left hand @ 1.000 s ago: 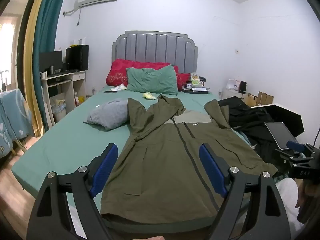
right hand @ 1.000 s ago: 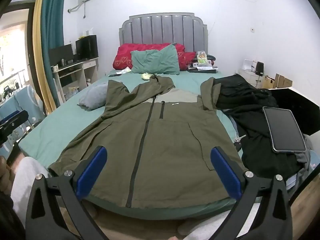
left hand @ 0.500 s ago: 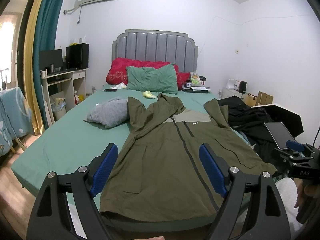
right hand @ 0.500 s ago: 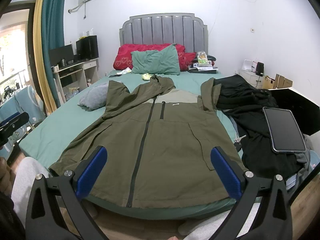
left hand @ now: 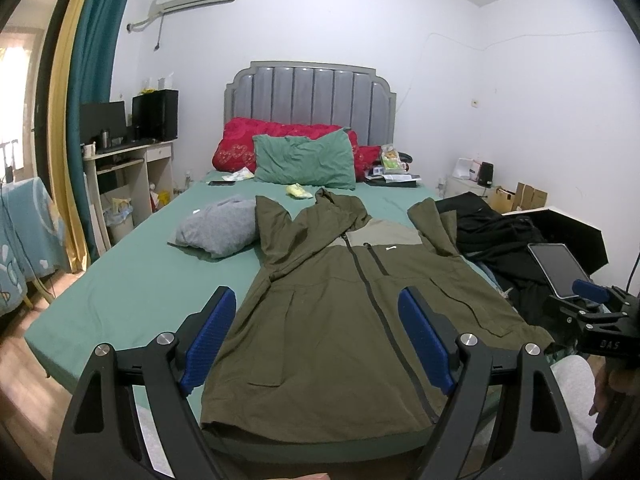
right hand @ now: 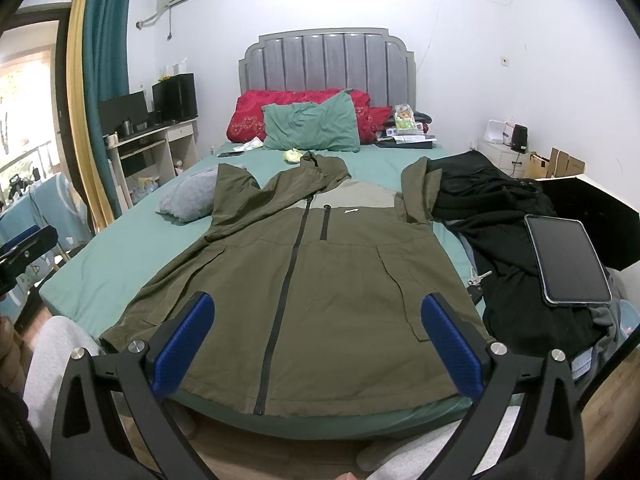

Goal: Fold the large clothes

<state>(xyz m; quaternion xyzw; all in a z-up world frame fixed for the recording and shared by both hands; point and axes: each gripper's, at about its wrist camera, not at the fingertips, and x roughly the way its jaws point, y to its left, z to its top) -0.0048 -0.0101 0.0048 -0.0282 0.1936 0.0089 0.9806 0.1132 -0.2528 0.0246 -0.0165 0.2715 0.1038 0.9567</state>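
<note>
Nearest the cameras, the left gripper [left hand: 316,340] and the right gripper [right hand: 320,340] both hung just off the foot of the bed [right hand: 120,248], each with its blue pads spread wide and nothing between them. Just beyond lay the olive jacket [right hand: 320,280] — flat, zipped, front up, its hem at the near mattress edge, both sleeves doubled up toward the hood. No fold of the body had been made yet, by the look of it.

To the jacket's right sat a heap of black clothes [right hand: 492,216] with a tablet [right hand: 568,260] lying on top and keys [right hand: 478,278] just beside the jacket's edge. On the left lay a grey bundle [left hand: 220,228], touching the left sleeve or very nearly. Farther back were the green pillow [left hand: 304,160] and the headboard.

The main risk seemed to be on the right side — sweeping that half over could snag the black cloth or keys and tip the tablet. The thin shell fabric might also slip from a shallow pinch, leaving a skewed fold.
</note>
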